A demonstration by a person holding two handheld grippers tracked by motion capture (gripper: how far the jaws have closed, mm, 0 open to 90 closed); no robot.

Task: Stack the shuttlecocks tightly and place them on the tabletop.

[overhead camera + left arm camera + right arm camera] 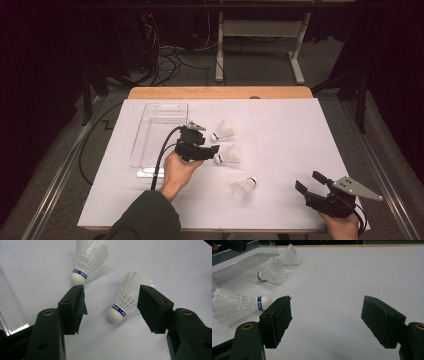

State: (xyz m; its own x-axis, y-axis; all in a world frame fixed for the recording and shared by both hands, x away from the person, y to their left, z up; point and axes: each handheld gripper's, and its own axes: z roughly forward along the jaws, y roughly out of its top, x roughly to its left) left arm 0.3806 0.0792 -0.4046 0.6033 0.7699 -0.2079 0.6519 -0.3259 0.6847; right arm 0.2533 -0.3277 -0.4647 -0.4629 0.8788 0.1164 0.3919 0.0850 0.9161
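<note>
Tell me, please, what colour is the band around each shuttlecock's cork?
Blue with white lettering, clearest in the left gripper view on the nearer shuttlecock.

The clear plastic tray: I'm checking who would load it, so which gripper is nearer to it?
Left. The left gripper hangs just beside the clear plastic tray, at its right wall, jaws open. The right gripper sits far off at the table's near right corner.

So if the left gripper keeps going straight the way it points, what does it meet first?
Most likely the middle shuttlecock, which lies on the white sheet between the open left gripper jaws. Depth is hard to judge.
</note>
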